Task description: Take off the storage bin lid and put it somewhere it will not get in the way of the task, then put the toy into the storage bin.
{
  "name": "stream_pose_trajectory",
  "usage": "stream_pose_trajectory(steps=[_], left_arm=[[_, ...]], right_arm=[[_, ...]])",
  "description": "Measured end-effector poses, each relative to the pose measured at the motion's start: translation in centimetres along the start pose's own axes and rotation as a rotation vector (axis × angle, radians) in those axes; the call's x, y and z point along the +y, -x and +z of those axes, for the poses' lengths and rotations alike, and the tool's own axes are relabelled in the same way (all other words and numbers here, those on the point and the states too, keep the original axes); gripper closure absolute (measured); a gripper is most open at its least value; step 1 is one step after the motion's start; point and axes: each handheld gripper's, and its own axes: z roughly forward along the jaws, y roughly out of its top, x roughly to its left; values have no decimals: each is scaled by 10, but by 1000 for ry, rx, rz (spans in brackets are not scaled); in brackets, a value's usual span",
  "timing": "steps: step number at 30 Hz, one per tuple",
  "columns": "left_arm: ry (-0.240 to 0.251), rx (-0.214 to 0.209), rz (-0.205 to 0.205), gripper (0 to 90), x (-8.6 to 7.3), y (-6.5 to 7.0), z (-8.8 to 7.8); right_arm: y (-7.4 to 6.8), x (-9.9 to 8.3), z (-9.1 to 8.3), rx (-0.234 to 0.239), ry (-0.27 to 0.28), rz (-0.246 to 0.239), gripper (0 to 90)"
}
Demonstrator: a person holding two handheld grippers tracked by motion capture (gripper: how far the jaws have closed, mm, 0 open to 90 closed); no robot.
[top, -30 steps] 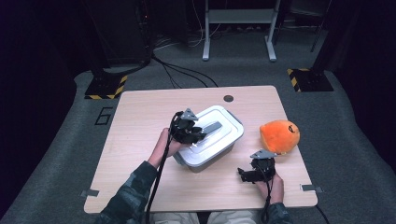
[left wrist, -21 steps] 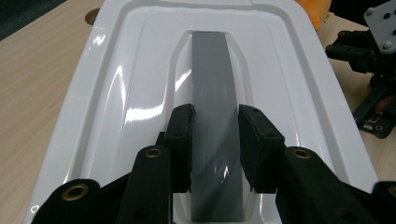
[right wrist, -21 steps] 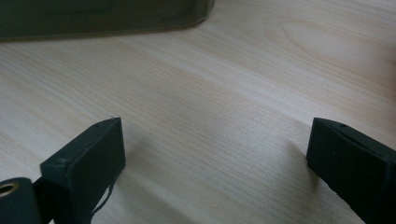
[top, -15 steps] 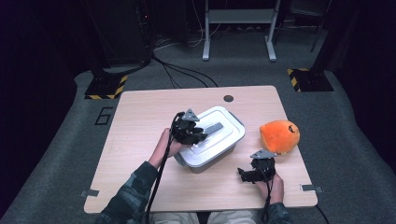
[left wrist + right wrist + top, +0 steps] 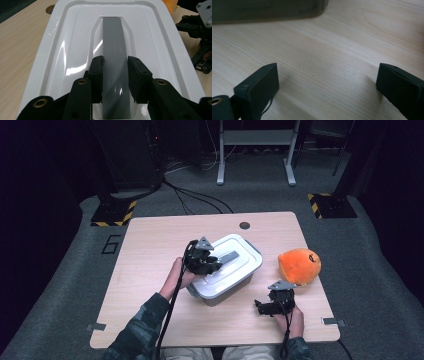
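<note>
Left tongs (image 5: pixel 115 75) clench the grey handle (image 5: pixel 113 47) atop the white box's lid (image 5: pixel 155 37). Right tongs (image 5: pixel 327 87) rest released on the desk (image 5: pixel 342 50), just beside that box

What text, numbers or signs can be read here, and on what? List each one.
"6": dark outlined numeral on the grey carpet left of the table.
Tag on the orange plush toy: too small to read.
White lid, grey handle and left hand-held gripper: no lettering visible.
</note>
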Motion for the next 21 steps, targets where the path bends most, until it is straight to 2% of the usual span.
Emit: stream_pose_trajectory(steps=[9, 21], left_arm=[[6, 1, -7, 665, -1, 0, 0], [49, 34, -2, 666, 4, 2, -4]], right_arm=[[0, 0, 0, -2, 1, 1, 38], [0, 0, 0, -3, 0, 3, 39]])
